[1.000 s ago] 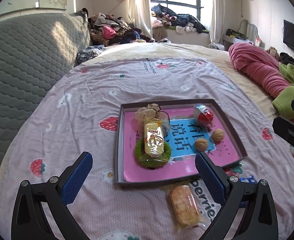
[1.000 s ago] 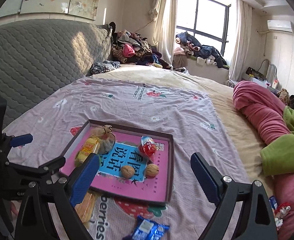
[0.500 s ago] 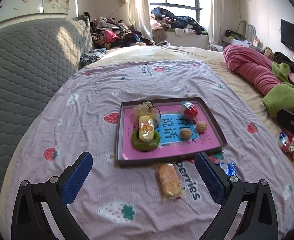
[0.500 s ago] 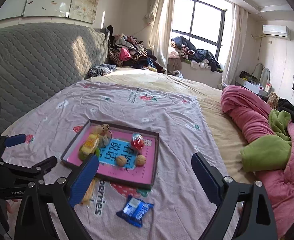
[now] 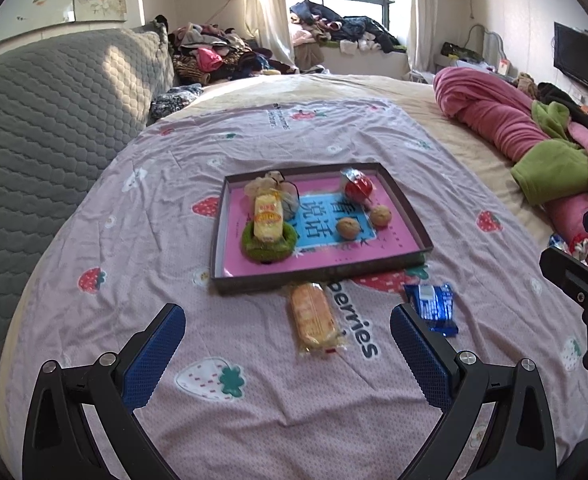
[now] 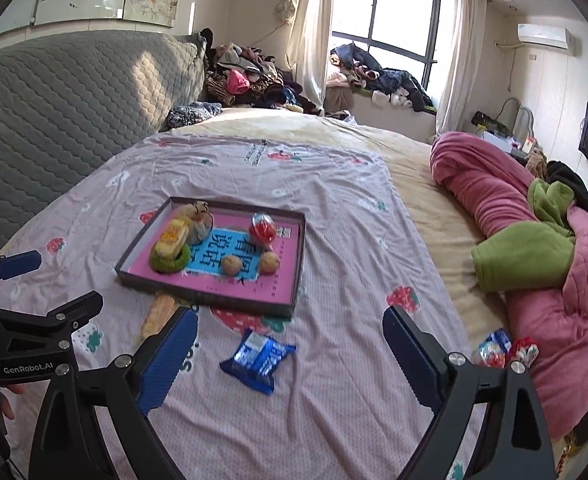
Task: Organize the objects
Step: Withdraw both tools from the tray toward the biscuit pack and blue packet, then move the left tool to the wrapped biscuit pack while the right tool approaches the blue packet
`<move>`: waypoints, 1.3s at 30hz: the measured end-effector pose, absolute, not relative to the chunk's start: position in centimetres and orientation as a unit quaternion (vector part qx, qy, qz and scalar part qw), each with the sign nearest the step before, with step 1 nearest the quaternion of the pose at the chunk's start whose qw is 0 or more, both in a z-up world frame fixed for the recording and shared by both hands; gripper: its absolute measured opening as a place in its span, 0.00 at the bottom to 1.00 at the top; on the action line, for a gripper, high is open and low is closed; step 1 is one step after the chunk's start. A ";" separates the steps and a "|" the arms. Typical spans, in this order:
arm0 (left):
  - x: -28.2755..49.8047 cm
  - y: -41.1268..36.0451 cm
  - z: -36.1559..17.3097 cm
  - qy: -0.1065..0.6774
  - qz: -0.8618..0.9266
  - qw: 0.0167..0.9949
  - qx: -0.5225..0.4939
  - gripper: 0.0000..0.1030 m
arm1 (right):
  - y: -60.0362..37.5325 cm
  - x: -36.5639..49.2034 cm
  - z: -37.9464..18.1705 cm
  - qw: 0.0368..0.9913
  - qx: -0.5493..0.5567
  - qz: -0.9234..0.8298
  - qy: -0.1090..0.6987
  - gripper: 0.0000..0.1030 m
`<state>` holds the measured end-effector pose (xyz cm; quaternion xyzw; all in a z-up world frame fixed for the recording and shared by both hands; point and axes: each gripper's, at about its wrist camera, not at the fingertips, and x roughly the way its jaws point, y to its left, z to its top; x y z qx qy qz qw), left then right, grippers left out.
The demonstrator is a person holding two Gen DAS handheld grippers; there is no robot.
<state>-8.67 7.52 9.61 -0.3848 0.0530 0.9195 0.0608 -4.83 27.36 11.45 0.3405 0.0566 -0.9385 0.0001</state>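
Two snacks are lying loose on the bedspread [image 5: 254,420] just outside the tray [image 5: 409,222]: the wafer pack [image 5: 313,316] and the blue packet [image 6: 258,358]. Left gripper [image 5: 288,344] and right gripper [image 6: 290,350] are hovering wide open, gripping nothing; approaching each pack across its narrow width should be seating it squarely.

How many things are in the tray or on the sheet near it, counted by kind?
Walnuts: 2
Yellow cake packs: 2
Blue snack packet: 1
Red wrapped ball: 1
Green ring: 1
Small cloth pouch: 1
Total: 8
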 end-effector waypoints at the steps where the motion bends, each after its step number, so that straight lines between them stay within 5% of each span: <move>1: -8.5 7.6 9.4 0.053 0.919 0.061 -0.386 0.99 | 27.4 -4.6 11.2 0.001 0.342 -0.938 0.057 0.92; 39: -10.9 8.8 -0.3 0.064 0.883 0.071 -0.460 0.99 | 27.5 -7.2 1.2 -0.004 0.434 -0.900 0.038 0.92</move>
